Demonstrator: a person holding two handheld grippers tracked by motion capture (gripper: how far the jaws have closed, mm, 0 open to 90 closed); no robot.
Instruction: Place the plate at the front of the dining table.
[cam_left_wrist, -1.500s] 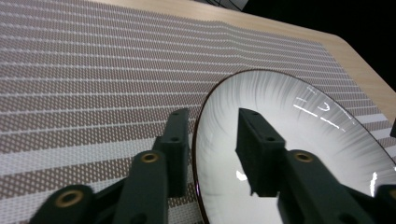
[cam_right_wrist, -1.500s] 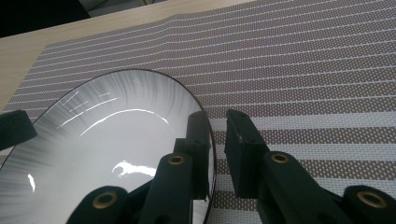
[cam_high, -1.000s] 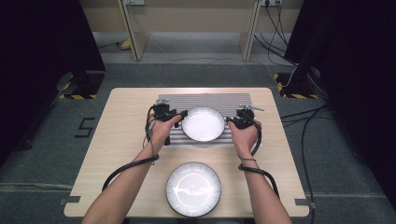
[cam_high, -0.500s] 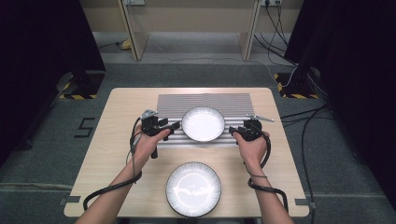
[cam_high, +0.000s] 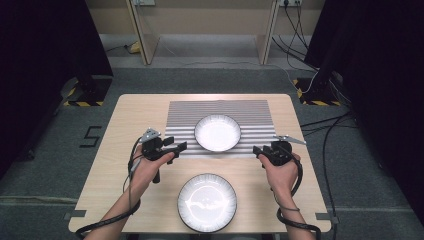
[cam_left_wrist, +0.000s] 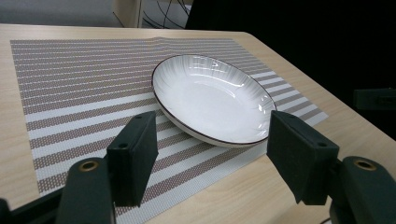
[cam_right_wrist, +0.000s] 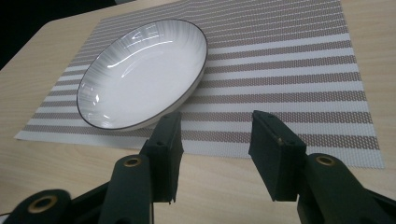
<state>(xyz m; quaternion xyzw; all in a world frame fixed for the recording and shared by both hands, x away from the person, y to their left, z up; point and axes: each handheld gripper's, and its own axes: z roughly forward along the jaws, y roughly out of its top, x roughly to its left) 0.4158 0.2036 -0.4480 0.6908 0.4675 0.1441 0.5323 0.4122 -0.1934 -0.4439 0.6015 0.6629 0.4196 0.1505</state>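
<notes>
Now both sets of jaws stand wide and hold nothing. The left gripper (cam_high: 176, 147) has just been opening, its pads bare with nothing between them; the right gripper (cam_high: 257, 150) likewise, still spreading a little in the last half second, also with nothing in its gap. In the left gripper view the far plate (cam_left_wrist: 212, 105) lies beyond the jaws, apart from both pads; in the right gripper view it sits off to the left, clear of the pads.

Far plate: white, dark-rimmed, resting flat on the striped placemat (cam_high: 180, 117), toward the mat's near edge and about centred. The grippers flank it, left and right, each just off the mat's near corners.

Near plate (cam_high: 207, 202): on bare table (cam_high: 125, 115) at the near edge, between the two forearms, untouched.

Judgement: the far plate looks placed and let go; this is the release-and-withdraw step. Next move likely calls for swinging both grippers near, onto opposite rims of the near plate, closing evenly and lifting it level.
</notes>
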